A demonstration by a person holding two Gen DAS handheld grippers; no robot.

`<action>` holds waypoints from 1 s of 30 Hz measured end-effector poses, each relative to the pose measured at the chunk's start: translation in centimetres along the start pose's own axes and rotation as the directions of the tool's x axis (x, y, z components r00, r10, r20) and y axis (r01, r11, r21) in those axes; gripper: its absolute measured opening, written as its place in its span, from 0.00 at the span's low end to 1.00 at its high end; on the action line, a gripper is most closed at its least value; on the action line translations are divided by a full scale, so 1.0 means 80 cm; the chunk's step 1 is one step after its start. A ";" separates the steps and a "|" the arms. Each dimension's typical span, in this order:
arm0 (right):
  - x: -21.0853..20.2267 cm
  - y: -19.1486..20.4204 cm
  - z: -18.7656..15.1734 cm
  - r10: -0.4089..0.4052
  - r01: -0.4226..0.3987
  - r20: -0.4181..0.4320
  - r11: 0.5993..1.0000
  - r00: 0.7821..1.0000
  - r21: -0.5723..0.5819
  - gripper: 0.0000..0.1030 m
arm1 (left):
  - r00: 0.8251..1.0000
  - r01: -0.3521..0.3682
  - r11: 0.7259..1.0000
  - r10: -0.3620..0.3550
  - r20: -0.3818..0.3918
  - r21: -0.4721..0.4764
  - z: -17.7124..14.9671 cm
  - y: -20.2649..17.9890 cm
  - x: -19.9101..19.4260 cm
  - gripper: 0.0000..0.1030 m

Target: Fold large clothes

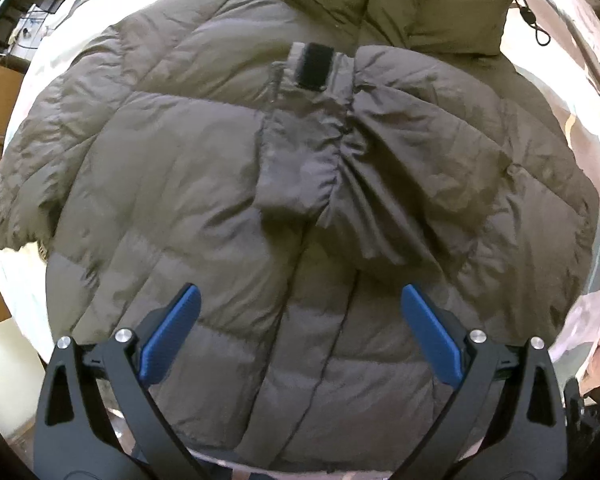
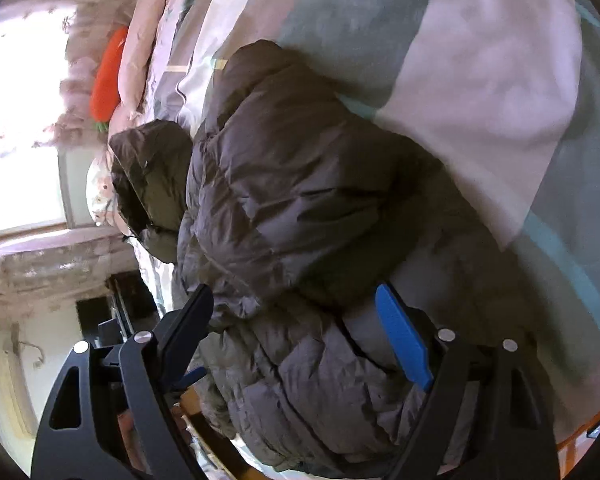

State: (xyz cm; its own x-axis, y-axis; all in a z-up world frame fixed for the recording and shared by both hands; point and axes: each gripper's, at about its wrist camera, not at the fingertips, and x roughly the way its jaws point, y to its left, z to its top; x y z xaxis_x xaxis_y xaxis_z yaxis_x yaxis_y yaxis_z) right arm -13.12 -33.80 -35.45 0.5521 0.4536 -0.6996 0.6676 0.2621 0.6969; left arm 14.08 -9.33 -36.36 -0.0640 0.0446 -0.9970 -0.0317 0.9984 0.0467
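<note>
An olive-brown puffer jacket [image 1: 172,184] lies spread on a bed, front up. One sleeve is folded across its chest, and the sleeve's cuff carries a black velcro strip [image 1: 314,66]. The hood [image 1: 440,0] lies at the top. My left gripper [image 1: 300,294] hovers over the jacket's lower front, pointing down, open with nothing between its blue pads [image 1: 168,340]. In the right wrist view the jacket [image 2: 300,200] is seen from its side, with the hood [image 2: 152,176] to the left. My right gripper [image 2: 294,294] stands wide open at the jacket's hem edge; the pads do not press the fabric.
The bedsheet [image 2: 480,80] has pale pink and teal patches and extends beyond the jacket. An orange carrot-shaped cushion [image 2: 110,76] and a pink pillow [image 2: 144,40] lie at the head of the bed. A bright window [image 2: 20,120] is behind them. Cardboard boxes [image 1: 0,92] stand off the bed's edge.
</note>
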 end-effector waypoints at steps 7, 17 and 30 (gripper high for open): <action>0.030 0.002 -0.009 0.060 -0.061 -0.066 0.998 0.996 -0.007 0.81 | 0.966 0.240 0.969 -0.244 -0.080 -0.058 0.018 -0.020 0.043 0.31; 0.050 -0.023 -0.020 0.212 -0.208 -0.048 0.975 0.976 0.074 0.86 | 0.883 0.469 0.882 -0.469 -0.016 0.051 0.019 -0.052 0.001 0.03; 0.054 -0.038 0.021 0.074 -0.139 0.247 0.956 0.966 0.259 0.23 | 0.899 0.435 0.898 -0.430 -0.076 0.060 -0.007 -0.037 0.028 0.06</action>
State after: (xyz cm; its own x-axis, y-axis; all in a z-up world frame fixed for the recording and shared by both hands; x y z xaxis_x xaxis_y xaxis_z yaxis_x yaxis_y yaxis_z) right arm -11.91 -34.08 -40.84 0.7059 0.2476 -0.6636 0.6908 -0.0336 0.7223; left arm 13.46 -12.22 -38.69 -0.1196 -0.3921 -0.9121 0.0038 0.9185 -0.3954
